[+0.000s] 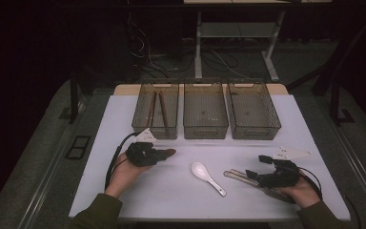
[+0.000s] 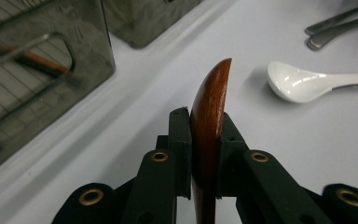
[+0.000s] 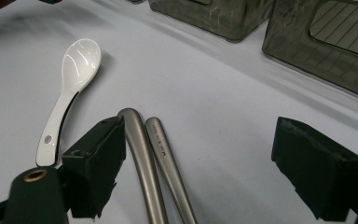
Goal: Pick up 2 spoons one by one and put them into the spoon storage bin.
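My left gripper (image 1: 164,153) (image 2: 204,126) is shut on a brown wooden spoon (image 2: 209,107), whose tip (image 1: 170,152) pokes out past the jaws just in front of the left bin (image 1: 155,125). A white ceramic spoon (image 1: 207,176) (image 2: 307,84) (image 3: 70,88) lies on the white table between my hands. Two metal utensil handles (image 1: 238,175) (image 3: 154,158) lie side by side at the right. My right gripper (image 1: 258,168) (image 3: 196,172) is open, its jaws spread wide around those handles; the left jaw sits close beside them.
Three smoky clear bins stand in a row at the table's back: the left one holds two brown wooden sticks (image 1: 157,107), the middle bin (image 1: 205,125) and right bin (image 1: 254,126) look bare inside. Desk legs and cables (image 1: 205,57) lie beyond the table.
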A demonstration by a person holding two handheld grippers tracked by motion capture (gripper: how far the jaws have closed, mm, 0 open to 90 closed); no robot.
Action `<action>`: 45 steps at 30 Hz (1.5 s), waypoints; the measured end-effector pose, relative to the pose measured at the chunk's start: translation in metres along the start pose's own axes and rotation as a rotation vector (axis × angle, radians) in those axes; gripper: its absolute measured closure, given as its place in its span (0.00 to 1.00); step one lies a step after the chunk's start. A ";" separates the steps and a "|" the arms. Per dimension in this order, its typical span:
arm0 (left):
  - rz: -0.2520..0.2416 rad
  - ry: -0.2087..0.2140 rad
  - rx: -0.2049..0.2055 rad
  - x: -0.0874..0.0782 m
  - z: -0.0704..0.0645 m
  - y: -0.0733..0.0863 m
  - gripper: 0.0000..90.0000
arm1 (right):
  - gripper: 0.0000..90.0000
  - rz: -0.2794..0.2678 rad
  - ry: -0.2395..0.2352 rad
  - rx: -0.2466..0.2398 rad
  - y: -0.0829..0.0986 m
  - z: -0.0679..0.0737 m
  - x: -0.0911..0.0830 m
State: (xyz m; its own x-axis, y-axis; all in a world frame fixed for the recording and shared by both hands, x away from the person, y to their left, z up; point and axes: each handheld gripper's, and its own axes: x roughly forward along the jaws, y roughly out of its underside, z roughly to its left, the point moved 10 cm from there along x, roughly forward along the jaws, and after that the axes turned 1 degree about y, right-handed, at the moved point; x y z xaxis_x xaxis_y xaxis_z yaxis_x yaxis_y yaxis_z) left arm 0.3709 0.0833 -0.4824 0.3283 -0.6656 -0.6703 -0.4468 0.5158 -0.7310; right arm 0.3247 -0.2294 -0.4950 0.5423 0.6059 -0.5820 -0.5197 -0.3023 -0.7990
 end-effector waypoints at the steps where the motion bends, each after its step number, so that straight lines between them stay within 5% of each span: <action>1: -0.002 0.000 0.002 0.000 0.000 -0.002 0.89 | 0.19 0.000 0.001 0.000 0.000 0.000 0.000; 29: -0.051 0.036 0.042 0.029 -0.006 -0.068 0.89 | 0.19 -0.007 -0.004 0.002 -0.001 0.000 0.000; 45: -0.096 0.044 0.071 0.053 0.000 -0.137 0.89 | 0.19 -0.013 -0.009 0.006 -0.002 0.000 -0.001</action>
State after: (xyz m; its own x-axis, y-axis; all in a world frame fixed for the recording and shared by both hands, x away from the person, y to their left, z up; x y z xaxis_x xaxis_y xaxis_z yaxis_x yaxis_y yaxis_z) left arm 0.4493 -0.0225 -0.4180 0.3291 -0.7362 -0.5913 -0.3543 0.4842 -0.8000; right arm 0.3253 -0.2293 -0.4932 0.5436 0.6162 -0.5699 -0.5165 -0.2896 -0.8058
